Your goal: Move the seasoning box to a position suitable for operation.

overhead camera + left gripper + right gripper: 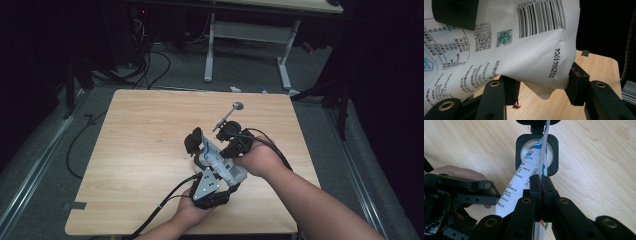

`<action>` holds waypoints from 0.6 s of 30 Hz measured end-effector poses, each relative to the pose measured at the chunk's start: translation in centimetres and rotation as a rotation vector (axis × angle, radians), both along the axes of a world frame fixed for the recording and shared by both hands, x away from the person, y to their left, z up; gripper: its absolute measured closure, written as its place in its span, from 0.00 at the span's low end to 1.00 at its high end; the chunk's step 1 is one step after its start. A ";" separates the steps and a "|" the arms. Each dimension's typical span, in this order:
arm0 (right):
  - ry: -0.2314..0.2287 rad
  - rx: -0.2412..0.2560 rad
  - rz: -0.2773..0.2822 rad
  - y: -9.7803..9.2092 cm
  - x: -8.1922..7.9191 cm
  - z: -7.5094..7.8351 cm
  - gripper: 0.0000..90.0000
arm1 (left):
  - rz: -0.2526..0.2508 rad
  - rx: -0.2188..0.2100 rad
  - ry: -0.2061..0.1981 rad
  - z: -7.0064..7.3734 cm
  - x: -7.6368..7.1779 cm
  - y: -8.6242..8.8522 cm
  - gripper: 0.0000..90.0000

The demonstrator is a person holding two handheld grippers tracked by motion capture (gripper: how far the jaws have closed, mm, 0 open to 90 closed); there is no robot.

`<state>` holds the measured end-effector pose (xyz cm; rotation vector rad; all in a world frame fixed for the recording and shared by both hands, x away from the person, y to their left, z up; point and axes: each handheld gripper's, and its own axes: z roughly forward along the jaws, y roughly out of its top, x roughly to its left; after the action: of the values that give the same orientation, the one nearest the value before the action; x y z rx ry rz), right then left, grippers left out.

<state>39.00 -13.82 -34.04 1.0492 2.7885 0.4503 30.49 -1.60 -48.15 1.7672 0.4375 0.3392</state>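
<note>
**Inspector:** Starting at the left: what is the left hand-held gripper [200, 161] doing?

**Assistant:** It comes in over the surface's [140, 150] near edge, held by the person's left hand [192, 212]. In the left gripper view its jaws stand one on each side of the lower part of a white printed pouch [524, 45]. The right pad presses the pouch's side. Whether the left pad touches it, I cannot tell. I record the grip as clamped on the pouch, though only lightly.

**Inspector:** Location of the pouch?

**Assistant:** Between the two grippers, lifted off the wood, over the middle of the surface and somewhat toward its near edge. A barcode, a green stamp and a printed date code face the left gripper's camera.

**Inspector:** And to the right?

**Assistant:** The right hand-held gripper [226, 145] is carried by the right hand [260, 157]. In the right gripper view its jaws are pressed together on the pouch's thin flat edge [541, 157], with no gap between the pads.

**Inspector:** Anything else?

**Assistant:** A black square holder with a round opening [537, 155] sits just beyond the right jaws, behind the pouch. A metal spoon-like utensil [229, 114] lies toward the far edge of the surface, just beside the right gripper.
</note>
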 end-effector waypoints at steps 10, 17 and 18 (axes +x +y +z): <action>-0.001 0.001 -0.003 0.0 0.0 0.1 1.00 | -0.001 -0.002 0.000 0.0 0.0 0.0 0.59; 0.002 0.003 -0.003 0.0 0.1 0.0 1.00 | -0.001 -0.002 0.002 0.0 0.1 0.0 0.59; 0.002 0.003 -0.003 0.0 0.1 0.0 1.00 | -0.001 -0.002 0.002 0.0 0.1 0.0 0.59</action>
<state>39.07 -13.80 -34.02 1.0556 2.7884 0.4531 30.57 -1.57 -48.11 1.7655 0.4383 0.3356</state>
